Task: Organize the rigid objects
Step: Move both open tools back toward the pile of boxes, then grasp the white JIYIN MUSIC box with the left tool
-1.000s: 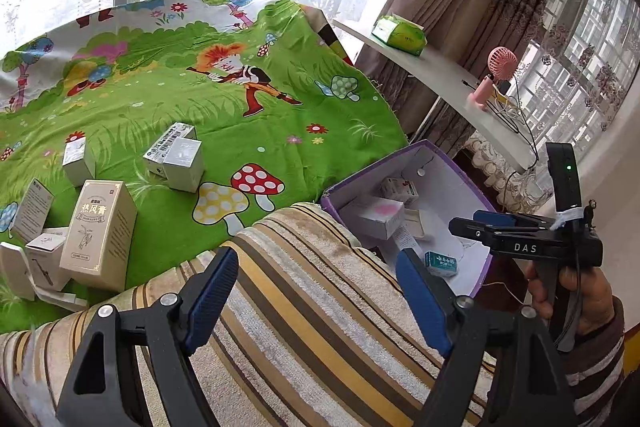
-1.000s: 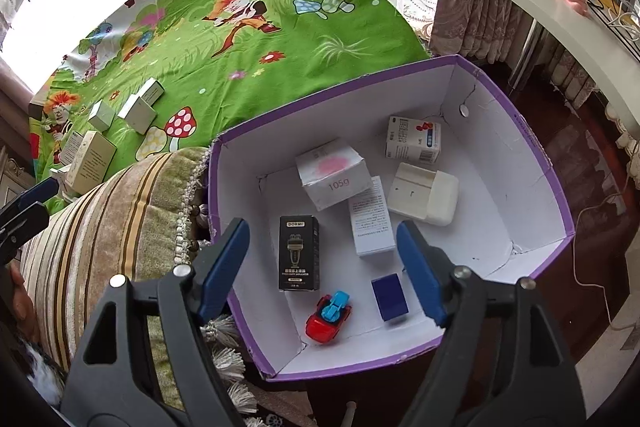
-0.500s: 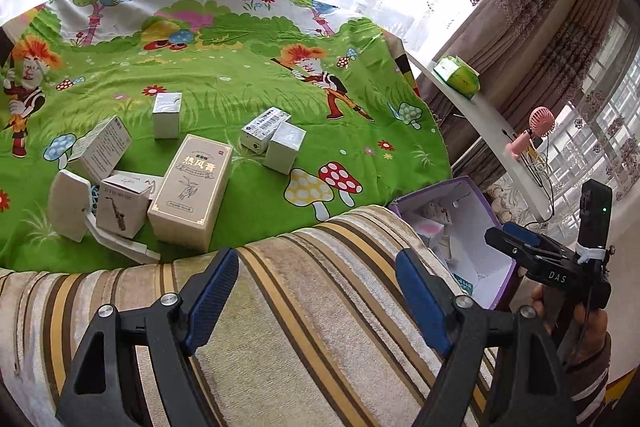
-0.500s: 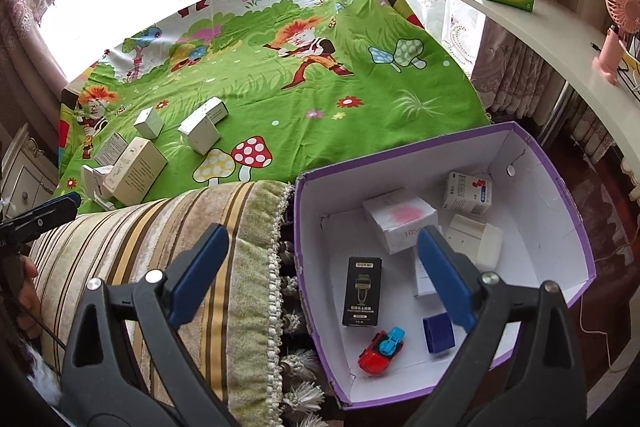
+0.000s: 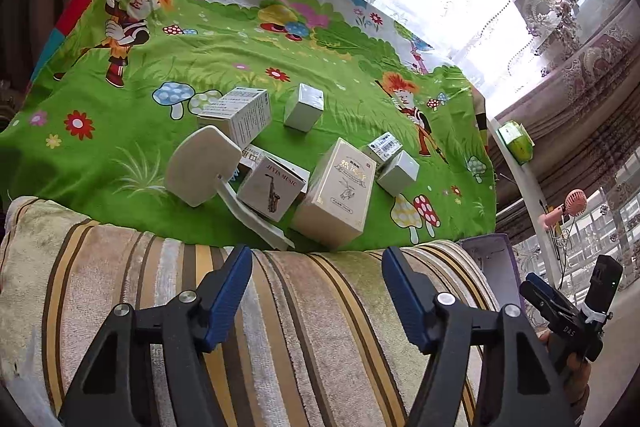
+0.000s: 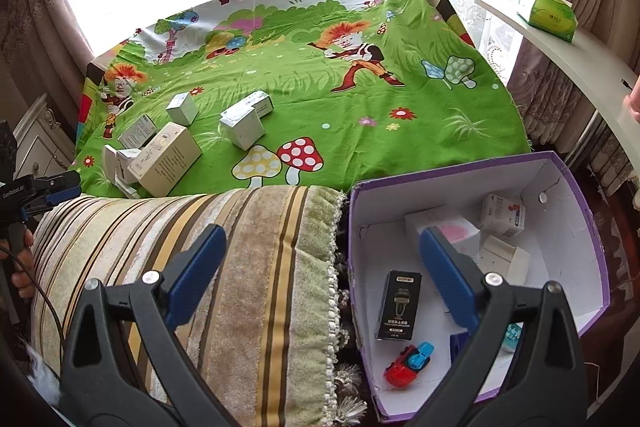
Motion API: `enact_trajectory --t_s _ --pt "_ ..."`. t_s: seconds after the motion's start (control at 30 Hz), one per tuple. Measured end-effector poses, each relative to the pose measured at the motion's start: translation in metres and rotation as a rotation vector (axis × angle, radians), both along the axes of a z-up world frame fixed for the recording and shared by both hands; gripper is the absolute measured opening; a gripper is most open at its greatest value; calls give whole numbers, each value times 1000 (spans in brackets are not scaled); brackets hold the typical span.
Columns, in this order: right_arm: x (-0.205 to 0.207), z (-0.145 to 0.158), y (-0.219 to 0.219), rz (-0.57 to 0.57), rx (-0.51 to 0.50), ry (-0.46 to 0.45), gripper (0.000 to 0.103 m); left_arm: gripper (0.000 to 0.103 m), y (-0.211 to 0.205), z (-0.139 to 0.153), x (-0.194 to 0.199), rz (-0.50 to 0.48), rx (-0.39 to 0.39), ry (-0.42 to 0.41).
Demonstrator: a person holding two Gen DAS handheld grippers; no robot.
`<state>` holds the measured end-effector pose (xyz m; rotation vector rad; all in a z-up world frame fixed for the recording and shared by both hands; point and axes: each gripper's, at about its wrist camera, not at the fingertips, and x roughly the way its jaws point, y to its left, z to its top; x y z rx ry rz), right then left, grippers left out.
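Boxes (image 5: 340,193) on green cartoon bedsheet (image 5: 120,131).

Several white and cream boxes (image 5: 335,187) are clustered on the green cartoon sheet of the bed (image 5: 120,99), some upright, some tilted, beside a white paddle-shaped item (image 5: 200,165). A purple-rimmed box (image 6: 576,227) is seen holding a black carton (image 6: 398,305), a red-and-blue toy car (image 6: 408,365) and pale cartons.

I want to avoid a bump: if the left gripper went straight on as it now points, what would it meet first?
Probably the striped cushion right under the empty, closing left gripper; the boxes lie beyond it, though depth is uncertain.
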<state>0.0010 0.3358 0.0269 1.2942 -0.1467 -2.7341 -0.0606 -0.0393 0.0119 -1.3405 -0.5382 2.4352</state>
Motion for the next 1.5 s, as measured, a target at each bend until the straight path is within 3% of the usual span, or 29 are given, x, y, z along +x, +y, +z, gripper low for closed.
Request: enact_trajectory --t_s 0.13,0.33,0.73,1.0,1.5 --pt "-5 -5 -17 46 -14 -23 98 65 3 1 -7 -26 -55 6" --pt "-11 -10 -42 114 -3 -49 98 61 16 -1 -30 -103 -224 9" --pt "-20 -15 -61 160 18 -84 98 54 42 -18 -69 -198 -430 -18" --pt "-25 -21 -63 167 6 -109 98 54 53 -21 -82 -232 -490 -8" --pt "-33 -27 -63 164 -16 -140 98 49 53 -26 -83 -246 -517 -18"
